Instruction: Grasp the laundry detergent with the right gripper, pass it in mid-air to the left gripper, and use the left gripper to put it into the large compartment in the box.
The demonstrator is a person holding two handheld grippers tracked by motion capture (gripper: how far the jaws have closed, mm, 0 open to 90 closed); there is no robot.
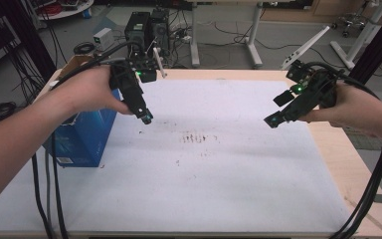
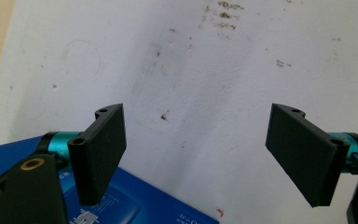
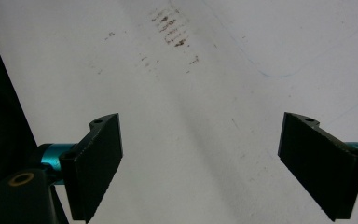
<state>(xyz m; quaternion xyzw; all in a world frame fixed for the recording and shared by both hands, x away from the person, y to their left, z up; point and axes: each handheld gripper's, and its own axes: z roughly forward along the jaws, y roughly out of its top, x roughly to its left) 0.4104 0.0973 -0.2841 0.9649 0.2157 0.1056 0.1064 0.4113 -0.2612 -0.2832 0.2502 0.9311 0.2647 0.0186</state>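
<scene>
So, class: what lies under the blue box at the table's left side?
The blue box stands on the white sheet covering the table. Whatever is directly beneath its base is hidden.

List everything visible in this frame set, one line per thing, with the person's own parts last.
blue box: 1, blue, left edge of the table, beside the left gripper
white sheet: 1, white with brown smudges, covers the table top
table: 1, light wood, bare along the right edge
left gripper: 1, black, jaws open and empty, above the sheet by the box
right gripper: 1, black, jaws open and empty, above the sheet's right part
hands: 2, one on each gripper
</scene>
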